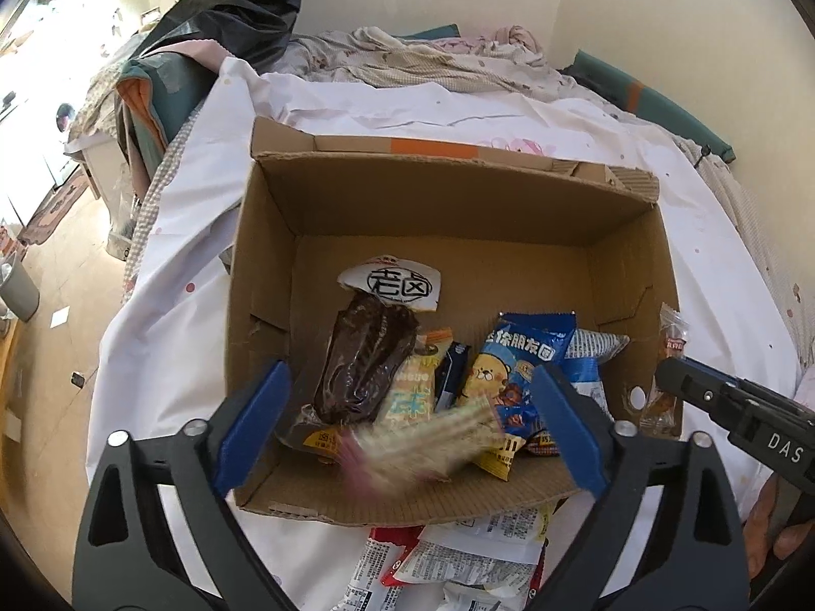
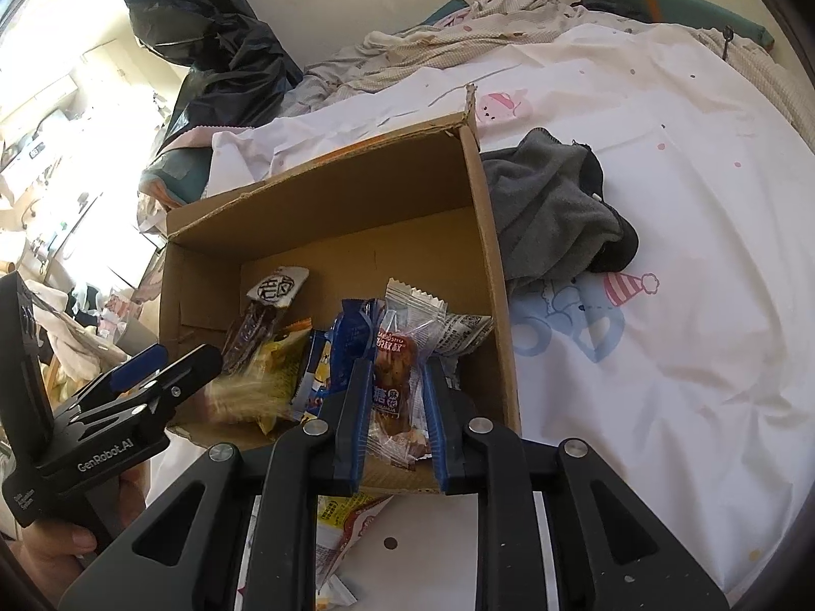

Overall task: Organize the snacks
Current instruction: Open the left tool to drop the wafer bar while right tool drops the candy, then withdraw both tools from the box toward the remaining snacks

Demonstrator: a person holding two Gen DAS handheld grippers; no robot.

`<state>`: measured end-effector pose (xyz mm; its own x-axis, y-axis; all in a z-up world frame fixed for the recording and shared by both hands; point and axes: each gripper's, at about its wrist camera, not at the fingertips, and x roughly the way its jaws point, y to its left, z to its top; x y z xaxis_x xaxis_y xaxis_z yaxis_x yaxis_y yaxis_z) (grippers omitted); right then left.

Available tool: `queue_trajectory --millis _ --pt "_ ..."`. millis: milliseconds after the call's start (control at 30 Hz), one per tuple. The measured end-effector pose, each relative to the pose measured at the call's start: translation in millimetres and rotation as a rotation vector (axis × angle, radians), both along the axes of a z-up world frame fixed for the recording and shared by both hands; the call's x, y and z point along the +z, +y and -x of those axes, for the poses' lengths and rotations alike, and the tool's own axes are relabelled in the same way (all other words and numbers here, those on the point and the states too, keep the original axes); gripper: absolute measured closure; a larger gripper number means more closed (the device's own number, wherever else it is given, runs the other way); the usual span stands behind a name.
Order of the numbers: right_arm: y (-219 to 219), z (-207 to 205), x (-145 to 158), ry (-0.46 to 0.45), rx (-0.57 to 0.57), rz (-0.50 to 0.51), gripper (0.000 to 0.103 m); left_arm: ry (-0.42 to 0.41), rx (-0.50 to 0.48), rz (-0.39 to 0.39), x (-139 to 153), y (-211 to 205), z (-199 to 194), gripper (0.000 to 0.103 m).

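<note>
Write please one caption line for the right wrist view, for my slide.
Right gripper holds a clear-wrapped brown snack at the near edge of a cardboard box of snacks on a bed.

One cardboard box (image 1: 448,193) sits on one bed (image 2: 662,356). Inside it lie about seven snack packets (image 1: 519,371), the exact number unclear where they overlap. Several more packets (image 1: 458,555) lie outside the box. One grey cloth (image 2: 555,209) lies beside it.
</note>
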<state>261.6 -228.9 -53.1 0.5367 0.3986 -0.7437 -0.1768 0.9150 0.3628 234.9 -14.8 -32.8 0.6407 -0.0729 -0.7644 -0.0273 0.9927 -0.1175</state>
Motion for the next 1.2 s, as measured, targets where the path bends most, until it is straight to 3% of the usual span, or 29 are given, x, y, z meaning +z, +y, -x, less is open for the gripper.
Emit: queue_trajectory --millis 67,100,133,200,233,400,533,700,900,1133,1200 --pt "-0.9 -0.1 0.5 0.003 -0.006 -0.003 0.074 -0.001 0.006 0.010 0.3 1.8 0.1 0.004" --pt "-1.5 -0.1 0.7 0.005 -0.010 -0.008 0.063 0.001 0.006 0.014 0.4 2.4 -0.4 0.003" --pt "-2.4 0.1 0.9 0.005 -0.015 -0.015 0.044 0.005 0.005 0.017 0.3 2.6 -0.7 0.002" --pt "-4.5 1.5 3.0 -0.008 -0.029 -0.031 0.025 0.014 -0.002 0.030 -0.8 3.0 -1.2 0.002" --pt "-4.9 1.9 4.8 -0.015 -0.035 -0.034 0.022 0.021 -0.007 0.041 -1.8 2.9 -1.7 0.002" --pt "-4.4 2.8 7.4 -0.014 -0.038 -0.040 0.021 -0.006 0.002 0.028 3.9 4.0 3.5 0.001" --pt "-5.7 9.5 10.8 -0.025 -0.042 -0.042 0.021 -0.068 0.008 -0.034 15.5 4.3 13.5 0.001" --pt "-10.4 21.0 14.3 -0.025 -0.062 -0.043 0.021 -0.065 0.022 0.027 23.1 17.9 22.6 0.000" --pt "-19.4 41.6 23.8 -0.042 -0.081 -0.075 0.021 0.002 0.029 0.082 21.7 37.4 30.9 0.000" --pt "-21.1 55.4 12.9 0.028 -0.090 -0.111 0.021 0.042 0.029 0.116 18.4 54.4 63.4 0.000" --pt "-17.6 59.6 11.3 0.036 -0.076 -0.105 0.021 0.020 0.047 0.122 20.5 58.2 75.6 0.000"
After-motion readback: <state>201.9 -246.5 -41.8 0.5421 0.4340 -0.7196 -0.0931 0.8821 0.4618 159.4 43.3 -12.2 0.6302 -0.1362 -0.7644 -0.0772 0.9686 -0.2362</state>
